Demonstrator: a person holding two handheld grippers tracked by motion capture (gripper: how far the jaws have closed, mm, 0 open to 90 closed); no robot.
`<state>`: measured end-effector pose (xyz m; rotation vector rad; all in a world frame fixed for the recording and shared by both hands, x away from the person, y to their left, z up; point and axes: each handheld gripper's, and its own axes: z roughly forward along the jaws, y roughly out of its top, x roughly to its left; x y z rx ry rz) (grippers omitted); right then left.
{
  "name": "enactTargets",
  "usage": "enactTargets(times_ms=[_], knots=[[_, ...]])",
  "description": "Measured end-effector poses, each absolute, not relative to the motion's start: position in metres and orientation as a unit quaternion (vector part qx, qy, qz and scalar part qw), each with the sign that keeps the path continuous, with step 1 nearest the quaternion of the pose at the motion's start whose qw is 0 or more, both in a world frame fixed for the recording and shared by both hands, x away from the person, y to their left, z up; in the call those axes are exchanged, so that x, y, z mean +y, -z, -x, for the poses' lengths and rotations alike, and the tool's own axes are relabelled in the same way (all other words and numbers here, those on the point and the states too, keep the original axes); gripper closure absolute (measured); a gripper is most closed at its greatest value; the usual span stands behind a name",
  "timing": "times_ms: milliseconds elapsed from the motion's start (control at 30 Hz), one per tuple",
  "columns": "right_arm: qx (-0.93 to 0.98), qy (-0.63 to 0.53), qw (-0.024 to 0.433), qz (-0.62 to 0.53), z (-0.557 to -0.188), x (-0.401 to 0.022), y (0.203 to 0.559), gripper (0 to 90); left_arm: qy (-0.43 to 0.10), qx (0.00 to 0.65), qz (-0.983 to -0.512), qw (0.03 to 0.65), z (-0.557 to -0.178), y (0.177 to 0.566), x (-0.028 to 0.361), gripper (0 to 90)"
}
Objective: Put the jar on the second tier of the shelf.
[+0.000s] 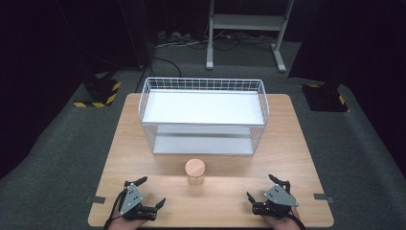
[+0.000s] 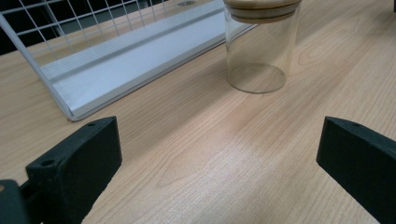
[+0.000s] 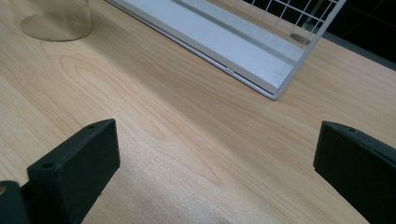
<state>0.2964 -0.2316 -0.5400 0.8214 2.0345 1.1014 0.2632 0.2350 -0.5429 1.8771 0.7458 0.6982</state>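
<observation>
two grippers are rested at the near edge of the wooden table, the left gripper and the right gripper, each with its jaws spread wide and nothing held between them. a clear glass jar with a wooden lid is stood upright between them, a little farther up the table, just in front of the white wire shelf rack and apart from it.

the step in hand is judged to be a reach for the jar. it is best approached level, with the jaws kept wide until the glass wall is bracketed below the lid, then closed gently, since smooth glass may slip or tip if it is nudged from one side first. the rack's lower shelf should be kept clear of.

from the left gripper view the jar's empty interior and base are made out, which the high view hides under the lid. in the right gripper view the jar's base is caught at the upper left corner, and the rack's corner is seen close. the whole layout is given by the high view.
</observation>
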Motion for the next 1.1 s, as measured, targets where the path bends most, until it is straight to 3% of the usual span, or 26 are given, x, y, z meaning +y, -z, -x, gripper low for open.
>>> enactTargets(times_ms=[1100], knots=[[0.775, -0.441, 0.326, -0.315, -0.2965, -0.2354, 0.5393, 0.0, -0.29, 0.311, -0.785, 0.45, -0.2646, 0.543, 0.2307, 0.4]])
